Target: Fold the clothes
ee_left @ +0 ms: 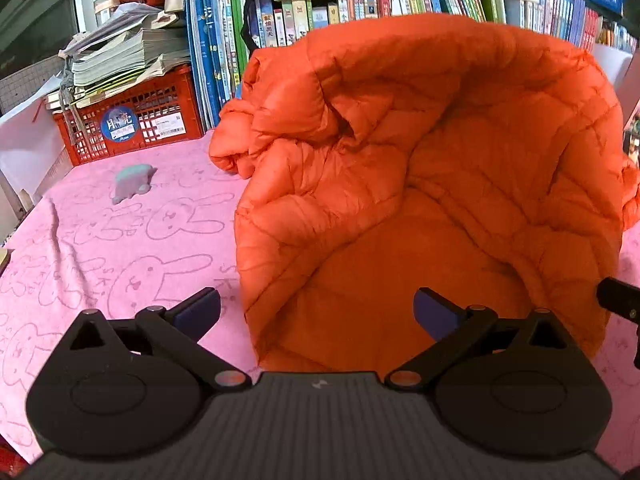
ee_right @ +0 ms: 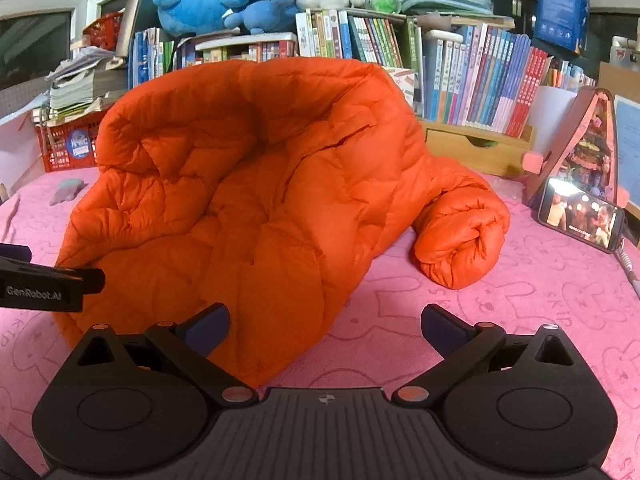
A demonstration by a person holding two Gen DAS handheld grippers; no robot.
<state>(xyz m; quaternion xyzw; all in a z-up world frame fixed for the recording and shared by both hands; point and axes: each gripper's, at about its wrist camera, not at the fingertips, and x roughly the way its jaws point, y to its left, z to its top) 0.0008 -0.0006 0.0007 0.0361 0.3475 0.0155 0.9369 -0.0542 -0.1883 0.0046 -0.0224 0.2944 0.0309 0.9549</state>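
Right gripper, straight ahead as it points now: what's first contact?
Likely the orange puffer jacket: its near hem lies between the open right gripper fingers, toward the left one. Right half faces bare pink blanket. Depth unclear.

Two low, close views, shared jacket (ee_left: 420,168)

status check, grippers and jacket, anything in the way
Left gripper and right gripper open, empty. Orange puffer jacket half folded, bunched up on pink towel. Phone close on right.
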